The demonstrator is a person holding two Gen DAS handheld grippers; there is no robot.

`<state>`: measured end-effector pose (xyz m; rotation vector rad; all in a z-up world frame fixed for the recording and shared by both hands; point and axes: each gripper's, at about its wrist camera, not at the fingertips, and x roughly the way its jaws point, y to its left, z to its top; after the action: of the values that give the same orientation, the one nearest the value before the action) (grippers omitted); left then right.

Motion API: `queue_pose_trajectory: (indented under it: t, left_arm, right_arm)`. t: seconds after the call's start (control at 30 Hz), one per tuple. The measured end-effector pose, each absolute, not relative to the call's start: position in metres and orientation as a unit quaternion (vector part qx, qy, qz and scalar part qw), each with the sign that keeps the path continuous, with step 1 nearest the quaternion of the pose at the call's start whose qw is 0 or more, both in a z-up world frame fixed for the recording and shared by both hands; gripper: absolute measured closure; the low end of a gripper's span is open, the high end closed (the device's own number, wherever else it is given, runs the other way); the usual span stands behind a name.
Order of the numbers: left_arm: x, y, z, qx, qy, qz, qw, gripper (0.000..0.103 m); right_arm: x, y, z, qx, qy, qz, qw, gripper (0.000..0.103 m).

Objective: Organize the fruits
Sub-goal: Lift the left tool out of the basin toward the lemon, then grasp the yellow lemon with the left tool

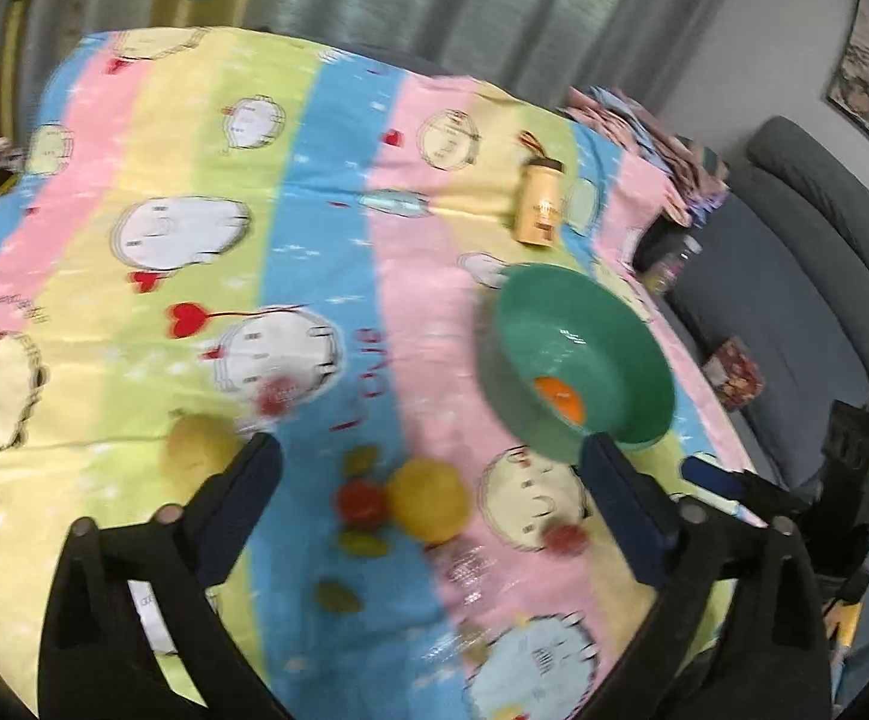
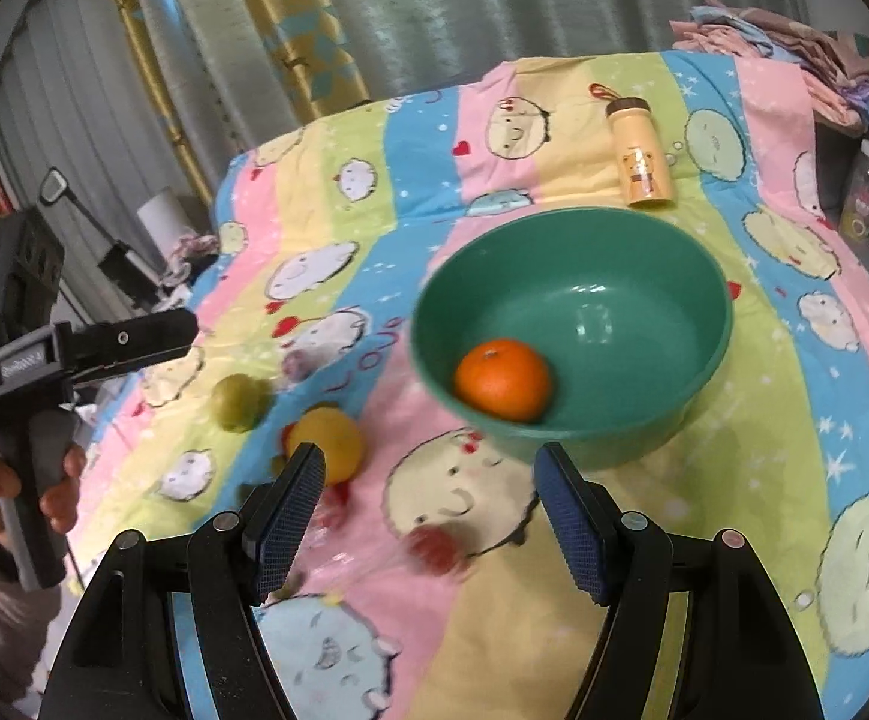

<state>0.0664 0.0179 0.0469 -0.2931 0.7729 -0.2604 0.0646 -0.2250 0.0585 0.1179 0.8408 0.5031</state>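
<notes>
1. Both hand-held grippers are empty: the left hand-held gripper (image 1: 428, 468) gapes as wide as it goes, and the right hand-held gripper (image 2: 428, 474) stands partly open.
2. Done so far, I judge: one orange (image 2: 503, 381) lies in the green bowl (image 2: 662, 414).
3. Left on the striped bedspread (image 2: 764, 420): one yellow lemon (image 2: 338, 432), one green fruit (image 2: 241, 402), one tomato (image 1: 361, 501), plus several small red and green fruits, too blurred to count.

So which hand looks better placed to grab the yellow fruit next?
Probably the left. The left gripper is open with the yellow fruit centred between its fingers. The right gripper faces the bowl, the fruit off behind one finger.
</notes>
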Motion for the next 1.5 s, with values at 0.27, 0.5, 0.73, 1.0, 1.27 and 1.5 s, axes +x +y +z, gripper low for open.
queue_pose_trajectory:
  t: [0.27,0.5,0.73,1.0,1.27,1.5]
  left_arm:
    - [0.017,0.061,0.030,-0.145,0.372,-0.060,0.915,0.001]
    - [-0.008,0.071,0.003,-0.151,0.401,-0.053,0.902,0.001]
    - [-0.016,0.062,-0.016,-0.154,0.425,-0.072,0.889,0.001]
    - [-0.013,0.055,-0.025,-0.164,0.426,-0.111,0.883,0.001]
    - [0.004,0.043,-0.023,-0.177,0.414,-0.152,0.880,0.001]
    - [0.026,0.025,-0.021,-0.145,0.407,-0.174,0.885,0.002]
  right_arm:
    - [0.037,-0.209,0.060,0.055,0.405,0.263,0.874,0.030]
    - [0.021,-0.195,0.052,0.058,0.416,0.280,0.863,0.030]
    - [0.013,-0.181,0.038,0.063,0.432,0.284,0.854,0.030]
    - [0.017,-0.157,0.027,0.031,0.439,0.292,0.849,0.030]
    - [0.037,-0.137,0.020,0.002,0.436,0.300,0.848,0.030]
    - [0.054,-0.124,0.013,-0.046,0.434,0.289,0.852,0.030]
